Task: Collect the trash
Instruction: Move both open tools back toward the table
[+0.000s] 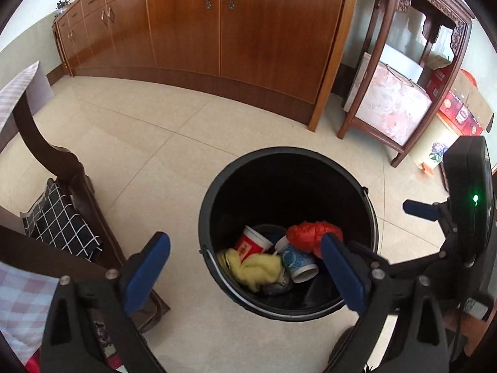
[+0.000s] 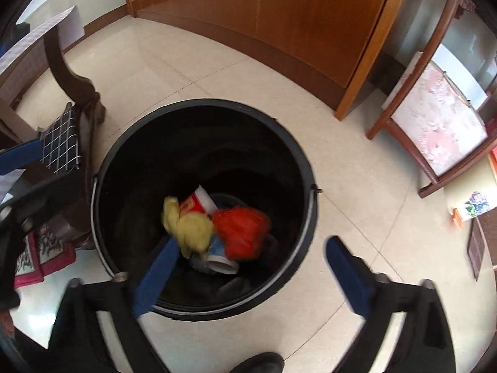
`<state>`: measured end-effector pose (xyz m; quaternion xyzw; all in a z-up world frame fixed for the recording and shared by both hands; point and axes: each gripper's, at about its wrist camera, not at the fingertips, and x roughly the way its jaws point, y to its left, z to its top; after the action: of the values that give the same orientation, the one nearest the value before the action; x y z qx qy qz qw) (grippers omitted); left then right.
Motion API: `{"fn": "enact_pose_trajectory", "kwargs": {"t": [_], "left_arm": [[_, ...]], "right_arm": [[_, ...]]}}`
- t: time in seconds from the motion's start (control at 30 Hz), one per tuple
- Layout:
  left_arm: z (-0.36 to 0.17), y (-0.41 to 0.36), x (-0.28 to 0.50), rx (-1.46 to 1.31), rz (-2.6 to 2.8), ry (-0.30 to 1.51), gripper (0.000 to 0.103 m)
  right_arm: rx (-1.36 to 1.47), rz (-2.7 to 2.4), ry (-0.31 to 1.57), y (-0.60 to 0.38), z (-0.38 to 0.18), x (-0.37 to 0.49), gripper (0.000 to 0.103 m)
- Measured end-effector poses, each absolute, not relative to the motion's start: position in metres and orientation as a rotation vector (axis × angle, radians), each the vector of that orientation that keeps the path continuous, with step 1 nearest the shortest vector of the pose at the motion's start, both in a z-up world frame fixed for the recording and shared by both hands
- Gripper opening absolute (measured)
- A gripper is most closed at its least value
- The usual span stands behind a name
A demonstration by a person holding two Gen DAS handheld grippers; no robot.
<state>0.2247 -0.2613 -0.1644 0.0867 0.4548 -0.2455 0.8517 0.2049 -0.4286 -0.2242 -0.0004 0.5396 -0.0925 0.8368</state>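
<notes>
Grippers (image 1: 245,267) (image 2: 251,270) gape — both empty — above black bin (image 2: 124,143).

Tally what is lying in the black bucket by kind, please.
Inside the round black plastic bucket:
Paper cups: 2, the red-and-white paper cup and the blue-and-white paper cup
Crumpled red plastic bag: 1
Crumpled yellow cloth: 1
Grey crumpled scrap, kind unclear: 1
Total: 5

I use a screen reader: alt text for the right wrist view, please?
A black bin on a tiled floor holds a red bag, yellow cloth and cups; the open, empty right gripper hovers above it.
</notes>
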Motion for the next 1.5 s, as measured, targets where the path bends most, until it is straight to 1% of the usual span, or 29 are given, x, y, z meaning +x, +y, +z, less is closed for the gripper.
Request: {"fn": "enact_pose_trajectory", "kwargs": {"t": [0.47, 0.77, 1.1, 1.5], "left_arm": [[-0.142, -0.225, 0.198, 0.139, -0.485, 0.920, 0.098], [-0.123, -0.166, 0.167, 0.075, -0.379, 0.884, 0.098], [-0.109, -0.081, 0.133, -0.025, -0.218, 0.848, 0.100], [-0.078, 0.002, 0.115, -0.108, -0.029, 0.751, 0.101]], "right_arm": [[-0.030, -0.191, 1.025, -0.411, -0.181, 0.184, 0.103], [-0.031, -0.160, 0.943, -0.382, -0.146, 0.151, 0.103], [-0.010, -0.001, 0.813, -0.322, -0.114, 0.142, 0.103], [-0.109, 0.234, 0.697, -0.202, -0.079, 0.151, 0.103]]}}
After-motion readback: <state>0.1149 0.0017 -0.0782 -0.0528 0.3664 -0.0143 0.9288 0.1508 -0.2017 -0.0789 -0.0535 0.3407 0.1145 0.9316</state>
